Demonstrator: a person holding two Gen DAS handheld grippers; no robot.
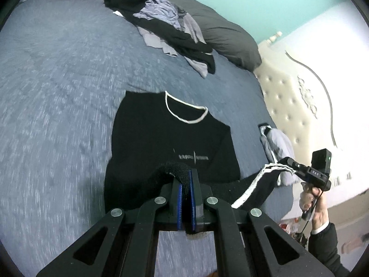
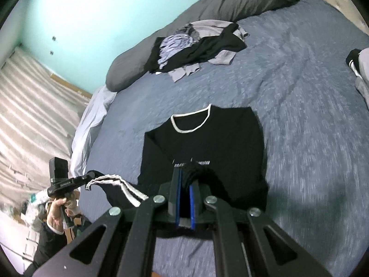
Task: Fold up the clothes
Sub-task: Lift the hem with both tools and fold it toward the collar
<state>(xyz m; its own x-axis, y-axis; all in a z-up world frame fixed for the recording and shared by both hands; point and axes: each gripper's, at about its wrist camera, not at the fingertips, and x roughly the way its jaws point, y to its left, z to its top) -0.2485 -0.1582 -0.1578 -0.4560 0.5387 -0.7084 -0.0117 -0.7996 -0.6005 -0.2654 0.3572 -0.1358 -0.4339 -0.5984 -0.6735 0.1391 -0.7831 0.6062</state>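
A black shirt (image 1: pixel 170 138) (image 2: pixel 207 143) with a white collar (image 1: pixel 184 110) lies flat on the blue bed cover (image 1: pixel 57 92), neck at the far end. Its near hem, edged with white ribbing (image 1: pixel 249 184) (image 2: pixel 129 191), is lifted off the bed between both grippers. My left gripper (image 1: pixel 185 173) is shut on a bunch of black hem fabric; in the right wrist view the left gripper (image 2: pixel 92 175) shows at the left, held by a hand. My right gripper (image 2: pixel 184 173) is shut on the other hem corner, and in the left wrist view the right gripper (image 1: pixel 284 160) shows at the right.
A loose pile of black and grey clothes (image 1: pixel 166 23) (image 2: pixel 196 46) lies at the far end against dark grey pillows (image 1: pixel 226 32). A grey and black garment (image 1: pixel 276 145) (image 2: pixel 359 69) sits near the tufted headboard (image 1: pixel 288 97). The bed edge drops to the floor on the left in the right wrist view.
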